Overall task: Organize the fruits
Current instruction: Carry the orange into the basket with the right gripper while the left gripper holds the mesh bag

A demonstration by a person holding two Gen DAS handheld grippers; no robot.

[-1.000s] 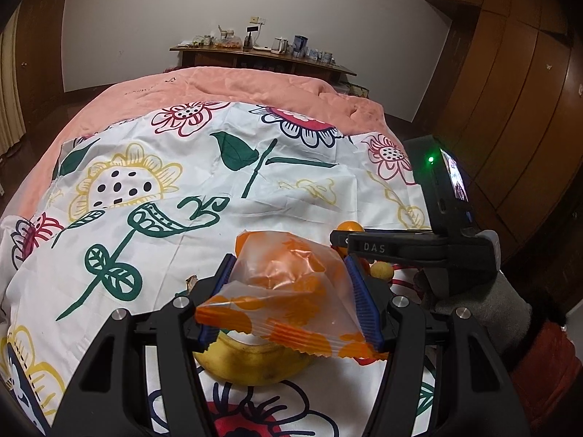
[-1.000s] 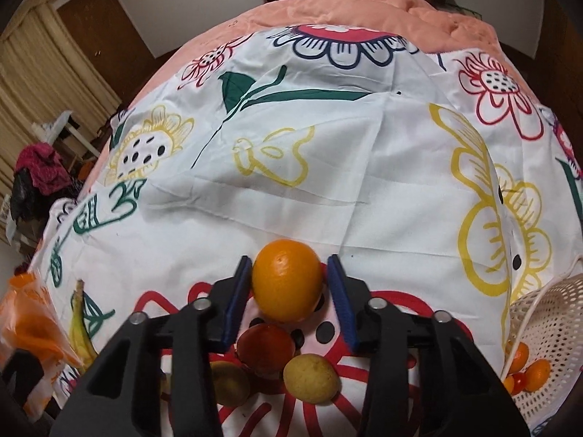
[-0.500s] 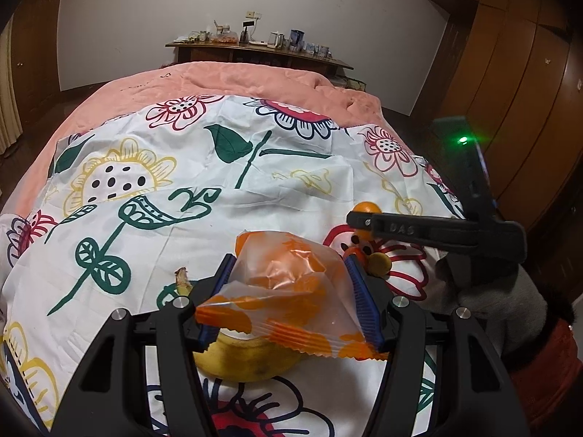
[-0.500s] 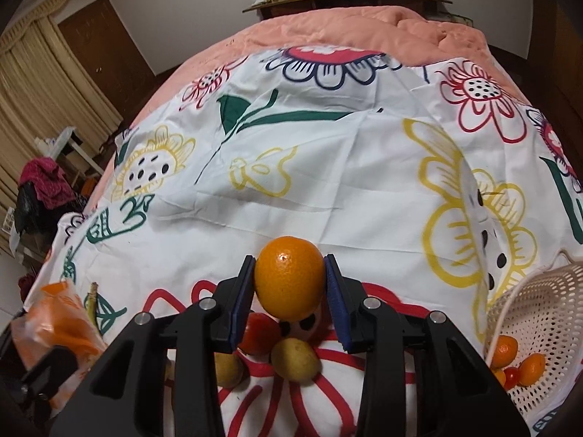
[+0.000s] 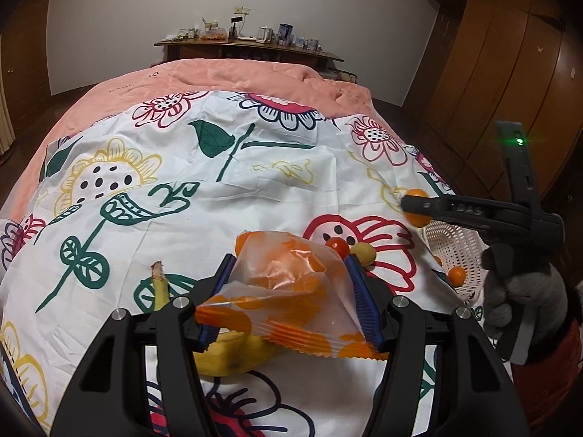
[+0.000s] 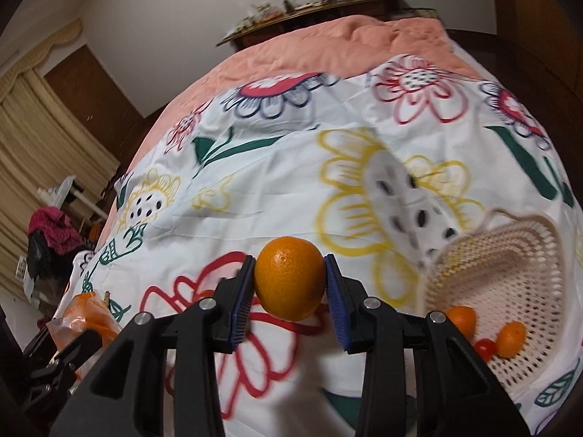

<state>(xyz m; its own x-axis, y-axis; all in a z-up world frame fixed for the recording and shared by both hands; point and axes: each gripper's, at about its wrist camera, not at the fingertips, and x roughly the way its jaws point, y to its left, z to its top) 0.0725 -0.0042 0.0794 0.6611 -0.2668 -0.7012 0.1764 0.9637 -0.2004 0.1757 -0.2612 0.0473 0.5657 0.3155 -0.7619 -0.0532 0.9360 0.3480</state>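
- The right gripper (image 6: 289, 284) is clamped on an orange (image 6: 289, 277), both blue pads pressed to its sides; the fruit is held clear of the bedsheet (image 6: 277, 182).
- The basket (image 6: 510, 255) is the landmark: a white mesh one, tipped on its side with its mouth facing the gripper. The orange sits just to the left of its rim, not yet over the opening.
- Inside the basket lie two small oranges (image 6: 510, 338) and a small red fruit (image 6: 486, 347), resting against the lower wall.
- To do this step well, carry the orange across the rim and into the mouth before letting go; released short of the rim, it would likely roll off across the sheet.
- Lower it close to the mesh wall and beside the fruit already there, rather than dropping it on them.
- A tilted, light basket may shift if bumped, so keep the fingers off the rim.
- The left gripper (image 5: 289, 291) grips a clear bag printed in orange (image 5: 288, 291), well to the left of the basket. A banana (image 5: 233, 357) lies on the sheet under it.
- Two loose fruits, one red (image 5: 337, 244) and one yellowish (image 5: 364, 253), wait on the sheet just left of the basket.
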